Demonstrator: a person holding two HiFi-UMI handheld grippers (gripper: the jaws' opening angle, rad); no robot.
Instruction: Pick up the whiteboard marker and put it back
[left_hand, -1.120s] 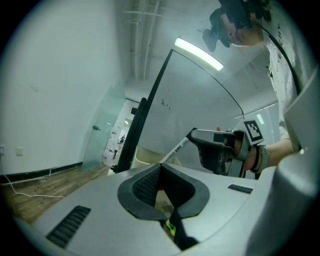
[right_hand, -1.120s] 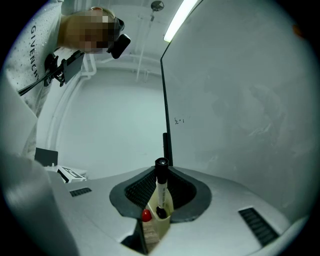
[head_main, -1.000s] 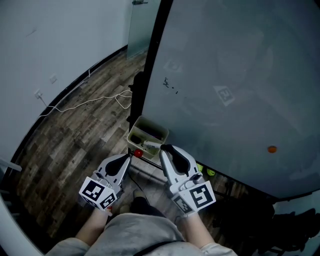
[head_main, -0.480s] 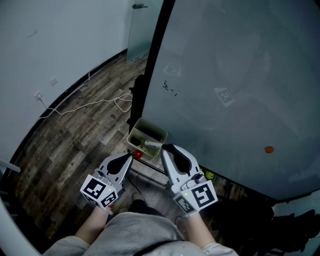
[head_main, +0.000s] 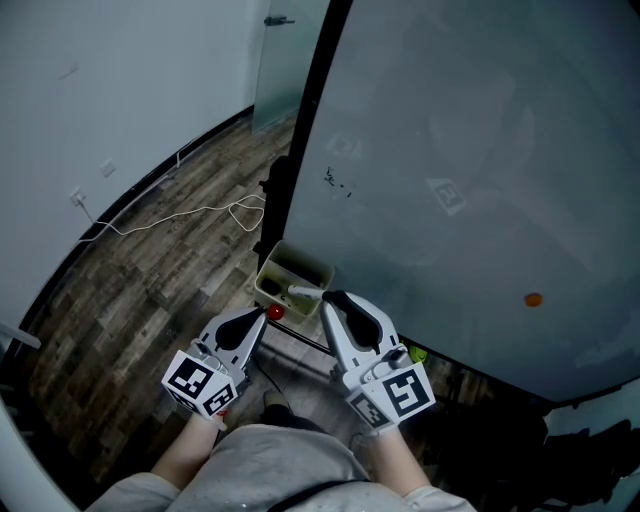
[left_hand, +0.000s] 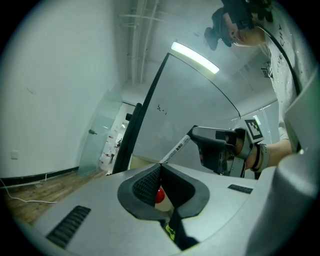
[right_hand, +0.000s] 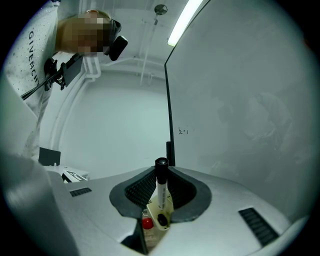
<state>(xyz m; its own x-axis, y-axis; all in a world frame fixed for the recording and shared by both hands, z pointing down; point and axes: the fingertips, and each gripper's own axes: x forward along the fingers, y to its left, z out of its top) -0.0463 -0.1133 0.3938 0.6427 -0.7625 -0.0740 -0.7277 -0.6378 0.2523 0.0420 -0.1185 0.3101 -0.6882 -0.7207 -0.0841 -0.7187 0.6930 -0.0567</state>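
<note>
Honestly, nothing has budged over the last second: the right hand-held gripper (head_main: 330, 297) still clamps the whiteboard marker (head_main: 303, 292) by the tray (head_main: 300, 262) under the whiteboard (head_main: 480, 150), the left hand-held gripper (head_main: 262, 313) stays pinched shut on nothing, so the put-back looks still pending.

We wear a white top (right_hand: 31, 45) printed with dark capital letters, and a pale grey garment (head_main: 270, 465) lower down; a black camera (left_hand: 235, 20) sits on our head; a dark strap (left_hand: 258, 156) rings our right wrist; the left gripper (head_main: 260, 318) and right gripper (head_main: 331, 300) have smooth grey shells, black ribbed pads (left_hand: 147, 183), and each carries a cube (head_main: 197, 385) of black-and-white square markers.
</note>
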